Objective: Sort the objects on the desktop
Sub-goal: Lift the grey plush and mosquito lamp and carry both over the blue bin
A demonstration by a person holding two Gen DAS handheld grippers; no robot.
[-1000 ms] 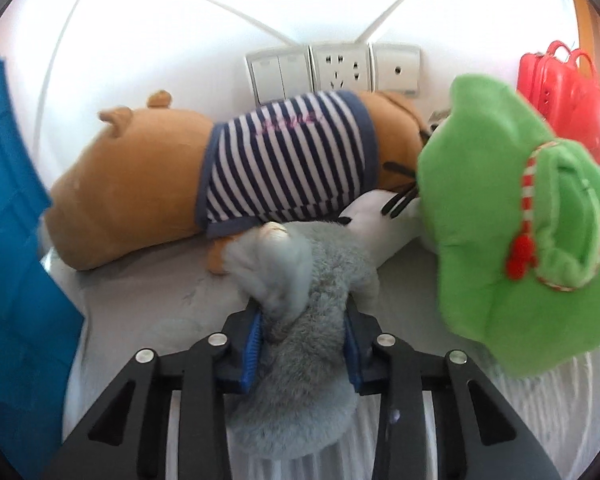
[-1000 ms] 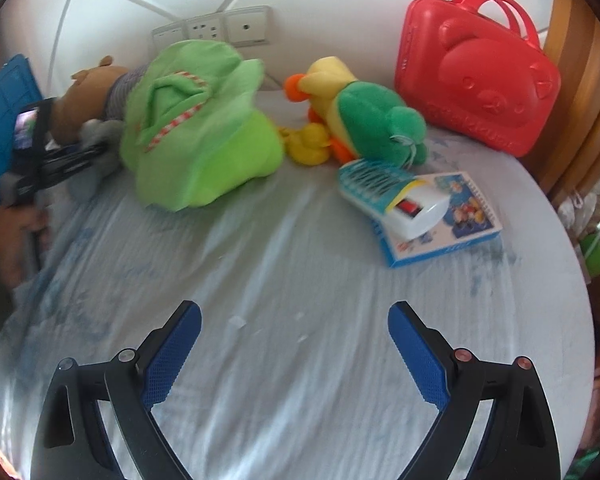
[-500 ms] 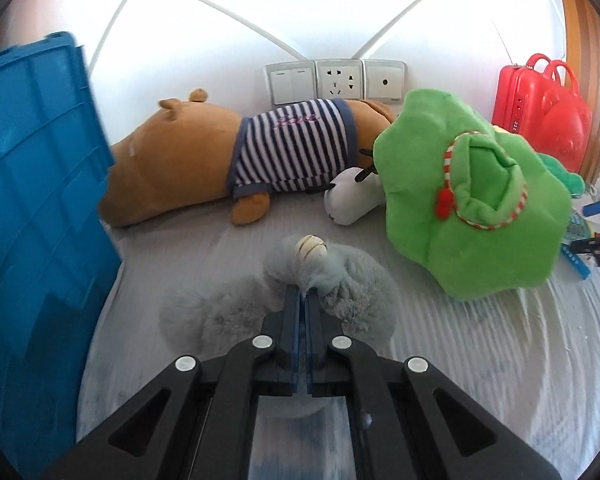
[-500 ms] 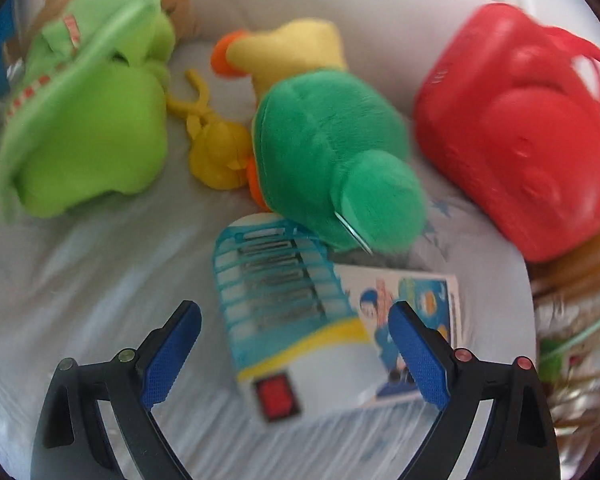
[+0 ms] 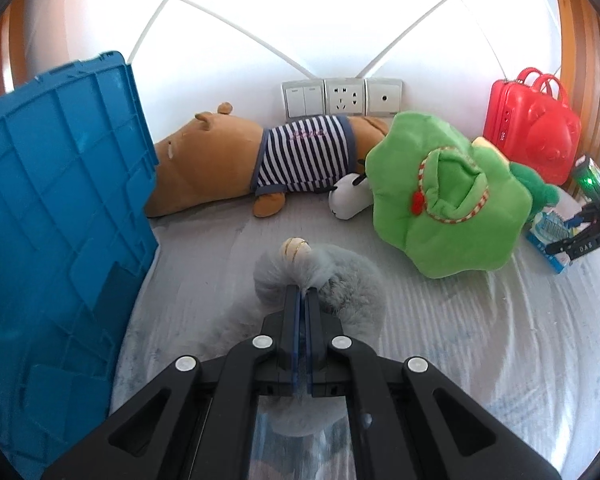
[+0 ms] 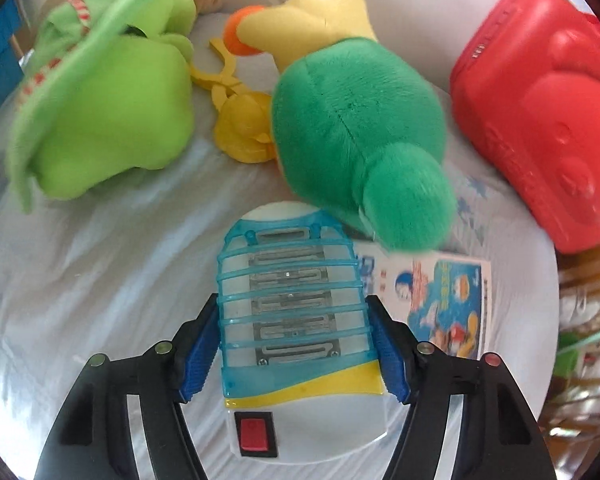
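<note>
My left gripper (image 5: 302, 292) is shut on a tuft of a grey fluffy plush toy (image 5: 352, 292), which hangs just above the pale sheet and hides part of the fingers. A small beige ball (image 5: 295, 249) tops the toy. In the right wrist view my right gripper (image 6: 293, 304) points steeply down. Its jaws are closing on a blue and white plug-in lamp (image 6: 292, 264) with a red switch. Both blue pads (image 6: 202, 344) touch the lamp's sides. The lamp lies partly on a picture booklet (image 6: 448, 300).
A blue crate (image 5: 60, 220) stands at the left. A brown bear in a striped shirt (image 5: 228, 168), a light green plush (image 5: 440, 208) and a red case (image 5: 536, 128) line the wall. A green and yellow duck plush (image 6: 360, 120) and a small yellow duck (image 6: 244, 124) lie behind the lamp.
The left gripper shut on the grey plush, then lifted it back from the bear. The right gripper came down over the lamp and its jaws narrowed onto its sides.
</note>
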